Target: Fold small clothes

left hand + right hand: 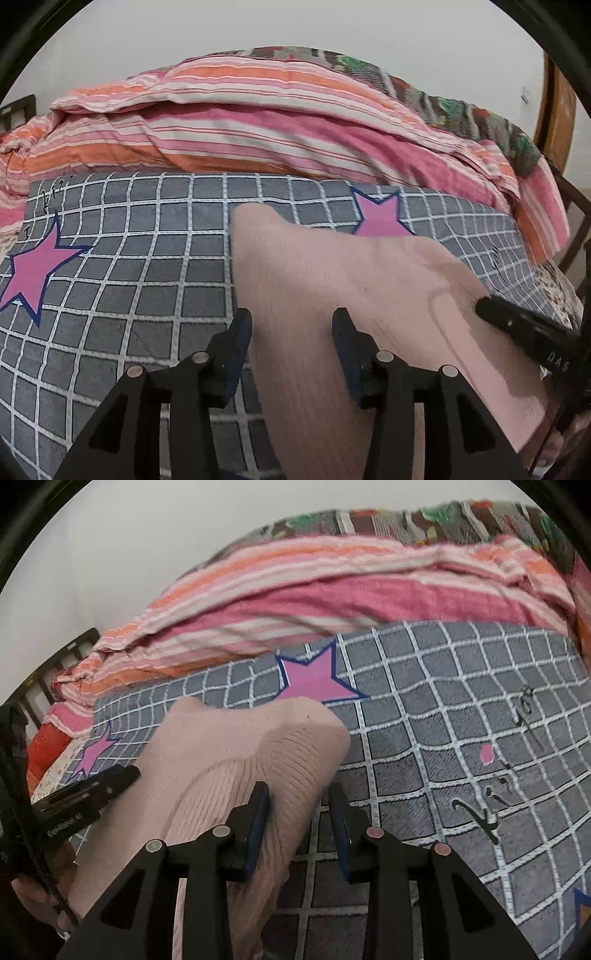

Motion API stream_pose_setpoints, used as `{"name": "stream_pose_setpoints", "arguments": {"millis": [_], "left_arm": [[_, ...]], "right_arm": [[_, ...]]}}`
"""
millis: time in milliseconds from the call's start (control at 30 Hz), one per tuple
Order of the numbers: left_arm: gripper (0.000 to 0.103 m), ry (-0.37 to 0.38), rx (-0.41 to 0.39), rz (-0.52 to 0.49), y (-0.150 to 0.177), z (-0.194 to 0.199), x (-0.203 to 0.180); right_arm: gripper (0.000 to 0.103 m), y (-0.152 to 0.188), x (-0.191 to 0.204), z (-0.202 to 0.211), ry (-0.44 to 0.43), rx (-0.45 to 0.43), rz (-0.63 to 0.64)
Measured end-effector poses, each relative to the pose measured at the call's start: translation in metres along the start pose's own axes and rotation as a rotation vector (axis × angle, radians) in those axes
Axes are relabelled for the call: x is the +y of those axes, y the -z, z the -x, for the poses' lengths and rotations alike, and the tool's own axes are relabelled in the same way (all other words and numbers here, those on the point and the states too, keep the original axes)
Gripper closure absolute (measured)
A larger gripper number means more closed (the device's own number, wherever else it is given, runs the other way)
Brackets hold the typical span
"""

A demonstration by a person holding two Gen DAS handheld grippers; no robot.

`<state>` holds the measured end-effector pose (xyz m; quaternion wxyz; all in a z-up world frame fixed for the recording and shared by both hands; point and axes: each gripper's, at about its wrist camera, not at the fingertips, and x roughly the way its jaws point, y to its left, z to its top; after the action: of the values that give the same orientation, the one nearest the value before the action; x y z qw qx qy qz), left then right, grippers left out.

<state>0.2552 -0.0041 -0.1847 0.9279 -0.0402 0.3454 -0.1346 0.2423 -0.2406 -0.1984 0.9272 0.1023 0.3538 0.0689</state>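
A small pale pink ribbed garment [332, 273] lies folded on the grey grid-patterned bed sheet [129, 280]. My left gripper [291, 325] is open, its fingers straddling the garment's left edge. The right gripper's black finger [517, 325] rests on the garment's right side. In the right wrist view the garment [229, 753] lies at centre left. My right gripper [299, 797] is open over the garment's right edge, and the left gripper [92, 794] shows at the far left.
A rumpled pink, orange and white striped blanket [258, 122] is heaped behind the sheet, also seen in the right wrist view [332, 590]. Pink stars [380, 218] mark the sheet. A dark bed frame [55, 672] stands at the left, a wooden frame [557, 107] at the right.
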Motion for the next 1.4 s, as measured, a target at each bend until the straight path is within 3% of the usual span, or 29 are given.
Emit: {"name": "stream_pose_setpoints", "arguments": {"millis": [200, 333, 433, 667, 967, 1133, 1233, 1400], "left_arm": [[0.055, 0.057, -0.003, -0.010, 0.020, 0.024, -0.008], [0.047, 0.062, 0.001, -0.033, 0.048, 0.040, -0.013], [0.046, 0.043, 0.042, -0.010, 0.062, 0.040, -0.013], [0.046, 0.074, 0.037, 0.024, 0.066, 0.049, -0.004], [0.046, 0.093, 0.071, 0.085, 0.076, 0.070, 0.009], [0.048, 0.066, 0.071, 0.072, 0.075, 0.095, 0.005], [0.048, 0.054, 0.059, 0.085, 0.070, 0.116, 0.002], [0.043, 0.006, 0.023, 0.090, 0.058, 0.159, -0.012]], "right_arm": [[0.071, 0.012, 0.014, 0.027, -0.059, -0.030, 0.043], [0.072, 0.022, 0.030, 0.011, 0.041, 0.016, 0.151], [0.072, 0.024, 0.018, 0.008, 0.037, 0.047, 0.072], [0.073, 0.033, 0.025, 0.014, 0.110, 0.024, 0.104], [0.073, 0.055, 0.024, 0.044, 0.098, 0.028, 0.062], [0.072, 0.070, 0.033, 0.073, 0.121, 0.053, 0.087], [0.069, 0.069, 0.035, 0.100, 0.124, 0.040, 0.056], [0.044, 0.062, 0.053, 0.148, 0.174, -0.004, 0.076]]}}
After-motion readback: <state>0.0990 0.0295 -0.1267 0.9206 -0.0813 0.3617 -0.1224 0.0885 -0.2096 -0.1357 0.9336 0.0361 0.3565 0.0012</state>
